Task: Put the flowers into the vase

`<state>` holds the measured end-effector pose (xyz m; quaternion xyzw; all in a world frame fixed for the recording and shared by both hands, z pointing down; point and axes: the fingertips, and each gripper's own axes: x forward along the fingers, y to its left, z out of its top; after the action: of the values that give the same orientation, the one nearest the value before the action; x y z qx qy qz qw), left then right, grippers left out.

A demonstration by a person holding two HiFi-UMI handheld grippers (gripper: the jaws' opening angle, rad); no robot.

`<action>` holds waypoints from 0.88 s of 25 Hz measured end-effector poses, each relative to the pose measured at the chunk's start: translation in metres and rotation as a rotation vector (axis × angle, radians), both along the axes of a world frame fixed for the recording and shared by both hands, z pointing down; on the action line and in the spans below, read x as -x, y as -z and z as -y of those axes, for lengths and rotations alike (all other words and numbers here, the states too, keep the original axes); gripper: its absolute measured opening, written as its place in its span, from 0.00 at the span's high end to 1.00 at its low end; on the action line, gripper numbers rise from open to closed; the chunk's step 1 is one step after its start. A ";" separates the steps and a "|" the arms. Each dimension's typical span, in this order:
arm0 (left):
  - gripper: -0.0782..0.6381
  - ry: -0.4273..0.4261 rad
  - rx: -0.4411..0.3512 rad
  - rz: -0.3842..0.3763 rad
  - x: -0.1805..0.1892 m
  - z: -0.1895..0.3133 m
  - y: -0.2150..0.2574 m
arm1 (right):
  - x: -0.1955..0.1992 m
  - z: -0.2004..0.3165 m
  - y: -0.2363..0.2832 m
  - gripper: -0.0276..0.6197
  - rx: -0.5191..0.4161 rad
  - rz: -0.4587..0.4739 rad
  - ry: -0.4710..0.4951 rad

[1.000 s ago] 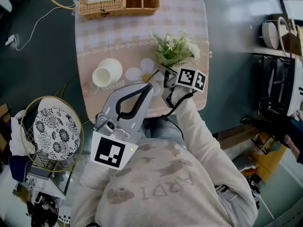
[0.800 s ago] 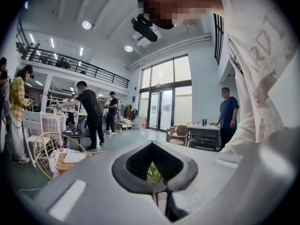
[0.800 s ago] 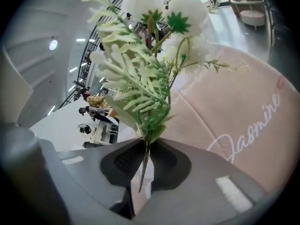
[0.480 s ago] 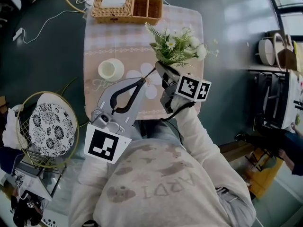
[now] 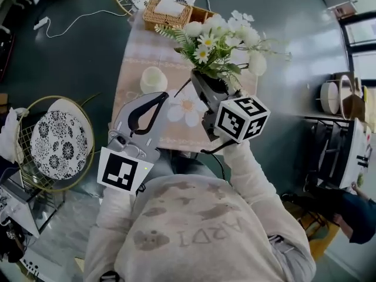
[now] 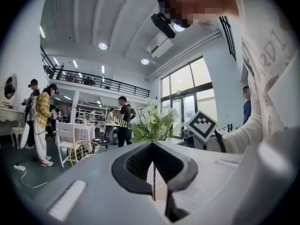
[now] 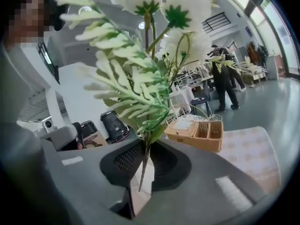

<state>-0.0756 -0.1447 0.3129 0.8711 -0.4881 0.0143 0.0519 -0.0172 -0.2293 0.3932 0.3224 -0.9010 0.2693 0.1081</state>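
**One camera overhead, two riding the grippers**

The head view looks steeply down from above the person's shoulders, taking in the left gripper [image 5: 161,97], the right gripper [image 5: 202,78] and the counter [image 5: 135,57] beneath. The left gripper view sits right behind its own fingers [image 6: 133,161] and faces level across the room. The right gripper view, just as close behind its fingers, faces along the counter, and the flowers [image 7: 140,78] fill it at very short range. All three views share the flowers. The head and right gripper views share the wicker basket [image 5: 170,13]. The head and left gripper views share the right gripper's marker cube [image 5: 242,117].
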 end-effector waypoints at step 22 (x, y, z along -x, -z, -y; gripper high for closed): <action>0.89 0.233 -0.012 0.002 0.101 -0.047 -0.006 | 0.111 -0.017 -0.013 0.85 -0.406 -0.236 0.179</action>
<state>-0.1768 -0.0975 0.3192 0.8087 -0.5862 0.0064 0.0475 -0.1287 -0.2126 0.4062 0.2857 -0.9428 0.0327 0.1689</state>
